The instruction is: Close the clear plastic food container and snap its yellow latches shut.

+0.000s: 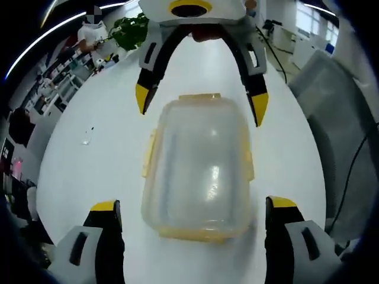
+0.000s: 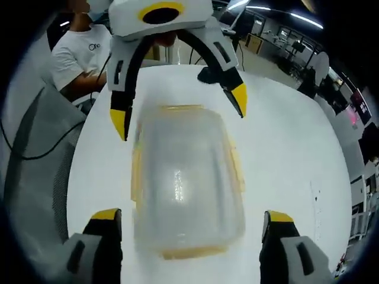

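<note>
The clear plastic food container lies on the white table with its lid on, midway between the two tongs, which face each other across it. Its yellow latches run along the long sides and the short ends; whether they are snapped down cannot be told.

In the left gripper view, the left gripper stands released, its yellow-tipped jaws spread to either side of the container's near end without touching it. Beyond the far end, the right gripper hangs spread wide too, its tips just beside the far corners.

In the right gripper view the container is blurred. The right gripper flanks its near end, jaws apart, and the left gripper straddles the far end.

Farther out, beyond the left gripper in that view, a person in a white shirt sits at the table's edge beside a grey mesh chair. A green plant stands past the right gripper in the left gripper view.
</note>
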